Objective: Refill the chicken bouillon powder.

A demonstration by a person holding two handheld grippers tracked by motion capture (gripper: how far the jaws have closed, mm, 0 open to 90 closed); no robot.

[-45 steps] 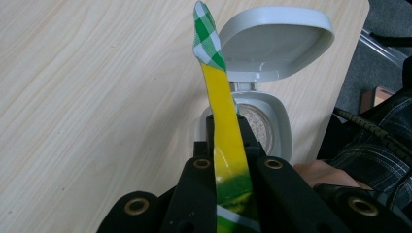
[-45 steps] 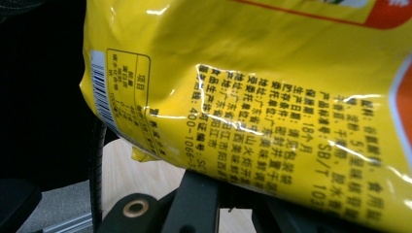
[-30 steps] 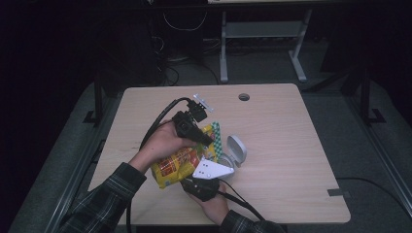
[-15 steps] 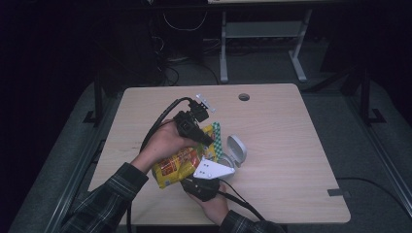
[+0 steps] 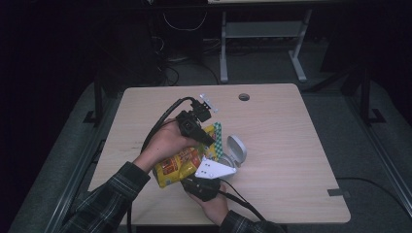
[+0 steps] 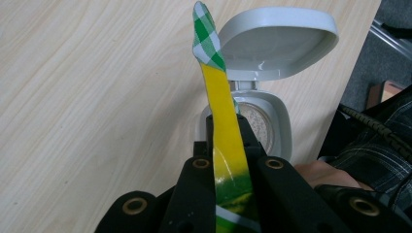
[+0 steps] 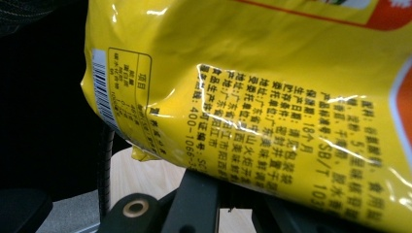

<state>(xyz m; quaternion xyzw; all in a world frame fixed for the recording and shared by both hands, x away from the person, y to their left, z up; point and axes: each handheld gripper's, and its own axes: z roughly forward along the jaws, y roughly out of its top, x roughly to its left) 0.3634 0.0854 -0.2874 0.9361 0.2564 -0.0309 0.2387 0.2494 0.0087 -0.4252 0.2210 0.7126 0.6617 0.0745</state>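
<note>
I judge we're midway: the grey container (image 6: 272, 97) on the table (image 5: 291, 136) already stands with its lid flipped up, and nothing from the yellow snack bag (image 5: 177, 162) looks poured yet. My left hand-held gripper (image 6: 226, 145) pinches the bag's top seam edge-on, just before the container. The bag's body presses over my right hand-held gripper (image 5: 204, 182); I cannot tell how its jaws stand.

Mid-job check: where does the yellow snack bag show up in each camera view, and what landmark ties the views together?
High view: the yellow snack bag lies centre-left, between both hands.
Left gripper view: its yellow-and-green-checked sealed edge rises up the middle, pinched by the left gripper.
Right gripper view: its printed back spans the upper frame, close above the jaws.
Shared landmark: the light wooden tabletop.
</note>
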